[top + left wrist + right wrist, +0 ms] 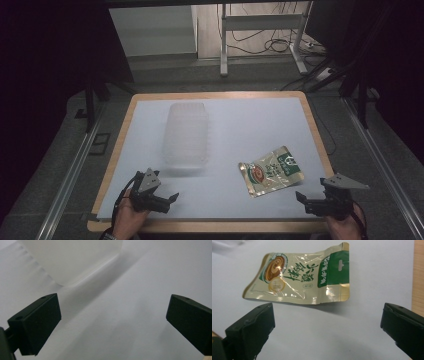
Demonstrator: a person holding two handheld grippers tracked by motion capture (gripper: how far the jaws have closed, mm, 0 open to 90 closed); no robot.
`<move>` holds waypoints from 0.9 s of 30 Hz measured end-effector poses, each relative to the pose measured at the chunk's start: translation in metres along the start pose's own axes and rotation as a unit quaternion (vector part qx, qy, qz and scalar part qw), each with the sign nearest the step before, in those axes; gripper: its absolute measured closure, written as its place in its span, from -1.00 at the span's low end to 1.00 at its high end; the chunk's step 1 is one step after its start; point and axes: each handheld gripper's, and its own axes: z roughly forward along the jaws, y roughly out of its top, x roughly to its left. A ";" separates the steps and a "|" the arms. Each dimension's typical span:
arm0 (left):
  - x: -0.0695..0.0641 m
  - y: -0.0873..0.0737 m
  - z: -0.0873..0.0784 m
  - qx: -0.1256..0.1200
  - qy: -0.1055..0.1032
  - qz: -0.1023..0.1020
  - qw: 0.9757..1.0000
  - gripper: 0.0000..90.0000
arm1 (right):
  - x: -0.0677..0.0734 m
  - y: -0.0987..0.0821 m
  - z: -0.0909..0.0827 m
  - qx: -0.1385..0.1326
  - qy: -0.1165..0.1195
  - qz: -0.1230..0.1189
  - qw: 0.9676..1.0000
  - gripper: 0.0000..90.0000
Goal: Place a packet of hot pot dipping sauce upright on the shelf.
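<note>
A gold and green snack pouch [270, 170] lies flat on the white table sheet at the right; it fills the upper half of the right gripper view [299, 277]. A stack of clear plastic trays [186, 136] stands left of the middle, and its corner shows in the left gripper view [72, 257]. My left gripper [167, 200] rests near the front left edge, below the stack, open with nothing between its jaws. My right gripper [306, 199] sits at the front right, just short of the pouch, jaws wide open and empty.
The white sheet [240, 125] covers a wooden tabletop [320, 145] whose rim shows all round. Metal rails run along both sides of the table. A desk frame and cables [265, 35] stand on the floor beyond the far edge.
</note>
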 end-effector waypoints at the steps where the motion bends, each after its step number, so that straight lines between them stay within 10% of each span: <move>1: 0.000 0.000 0.000 -0.001 0.000 -0.002 1.000 -1.00 | 0.001 0.000 0.001 0.004 -0.003 -0.008 1.000 -1.00; 6: -0.001 0.001 -0.004 -0.035 -0.019 -0.011 0.999 -1.00 | 0.001 0.000 0.006 0.009 0.009 -0.012 1.000 -1.00; 27: -0.002 0.001 0.000 -0.012 -0.027 -0.020 0.999 -1.00 | 0.000 0.000 0.012 -0.007 0.024 0.005 1.000 -1.00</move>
